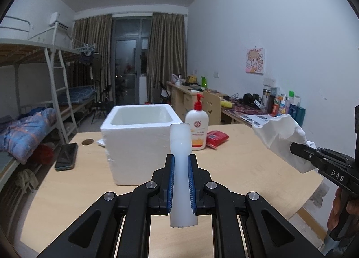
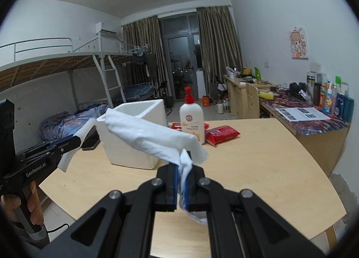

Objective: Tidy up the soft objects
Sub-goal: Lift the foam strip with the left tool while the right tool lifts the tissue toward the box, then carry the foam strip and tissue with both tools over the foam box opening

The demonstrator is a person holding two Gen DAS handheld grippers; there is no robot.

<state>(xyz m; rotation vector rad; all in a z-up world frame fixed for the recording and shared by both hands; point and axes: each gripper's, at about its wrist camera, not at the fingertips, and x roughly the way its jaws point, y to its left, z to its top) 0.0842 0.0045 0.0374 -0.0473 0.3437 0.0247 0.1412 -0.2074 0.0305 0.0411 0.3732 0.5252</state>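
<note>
**Styrofoam box waits w/ mouth up; both grippers carry soft white pieces above the table**

Styrofoam box is the biggest thing on the wooden table: open side up, inside looks bare, standing toward the far-left part of the top. Likely the drop spot for soft stuff, which would explain why it sits w/in reach of both hands.

Lotion pump bottle stands upright just beside the box's right wall; red wipes pack lies flat next to it; phone lies face-up left of the box. None of these are in the carry path.

Crumpled white tissue hangs off the right gripper, clear of the table, bulk flopped toward the box. Jaws pinched all the way in on one bunched corner — enough for something this light.

White foam strip runs lengthwise thru the left gripper, sticking out fore & aft. Jaws nearly closed, blue pads pressing its sides; held along the fingers, prob so it slides straight into the box.
</note>
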